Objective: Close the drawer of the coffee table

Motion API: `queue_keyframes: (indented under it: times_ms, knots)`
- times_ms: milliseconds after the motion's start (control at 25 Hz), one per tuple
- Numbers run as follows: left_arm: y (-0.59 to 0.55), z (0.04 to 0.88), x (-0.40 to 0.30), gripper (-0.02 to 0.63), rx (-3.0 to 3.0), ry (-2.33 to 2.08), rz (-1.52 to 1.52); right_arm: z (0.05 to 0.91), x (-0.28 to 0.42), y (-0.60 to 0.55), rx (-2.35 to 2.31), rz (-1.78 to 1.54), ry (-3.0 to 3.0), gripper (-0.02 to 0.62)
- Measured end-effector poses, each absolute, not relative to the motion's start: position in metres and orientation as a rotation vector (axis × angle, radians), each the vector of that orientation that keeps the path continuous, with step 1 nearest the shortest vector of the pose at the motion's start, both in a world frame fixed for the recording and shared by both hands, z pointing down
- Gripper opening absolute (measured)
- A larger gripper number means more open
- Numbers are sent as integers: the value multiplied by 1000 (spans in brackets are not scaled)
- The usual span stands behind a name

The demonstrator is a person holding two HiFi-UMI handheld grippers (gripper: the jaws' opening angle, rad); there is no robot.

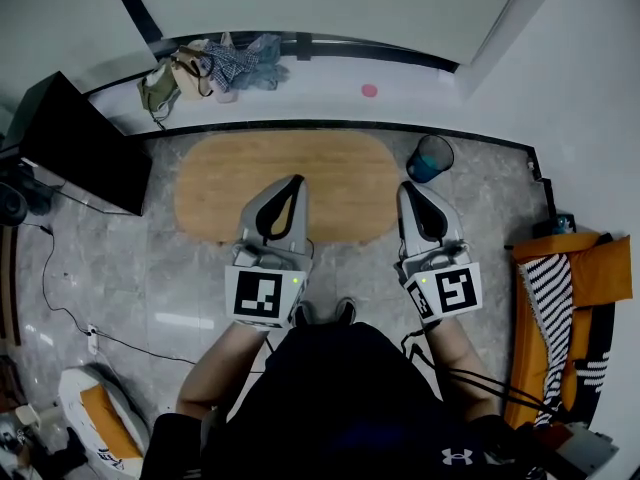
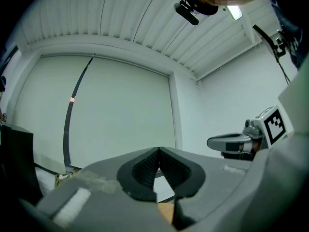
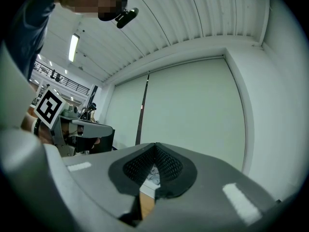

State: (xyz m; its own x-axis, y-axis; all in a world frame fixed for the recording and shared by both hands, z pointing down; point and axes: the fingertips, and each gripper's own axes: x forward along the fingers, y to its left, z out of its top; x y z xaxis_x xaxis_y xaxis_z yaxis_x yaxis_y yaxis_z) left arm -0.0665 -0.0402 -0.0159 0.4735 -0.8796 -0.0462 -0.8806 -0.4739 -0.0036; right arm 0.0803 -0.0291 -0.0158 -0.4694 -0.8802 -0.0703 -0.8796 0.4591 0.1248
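While both are held level above the near edge of the wooden coffee table [image 1: 335, 163], the left gripper [image 1: 293, 182] and right gripper [image 1: 408, 189] are seen with jaws pressed together on nothing (tips meeting in each gripper view); its drawer cannot be made out from above; a blue bin [image 1: 430, 158] is set just beside the table's right end.

Tan wood-grain coffee table [image 1: 220, 183] ahead of grey left gripper [image 1: 294, 181] and right gripper [image 1: 409, 187]; blue bin [image 1: 430, 158] beside the latter; black-and-white striped cloth [image 1: 552, 290] on orange seat [image 1: 603, 271] farther right.
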Motion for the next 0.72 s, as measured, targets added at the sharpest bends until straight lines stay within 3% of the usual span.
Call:
queue_keyframes:
  times_ms: [720]
  knots:
    - [-38,-10,-72,3,-2655,1597,28,-13,76,-29,1598,-202,-2697,2]
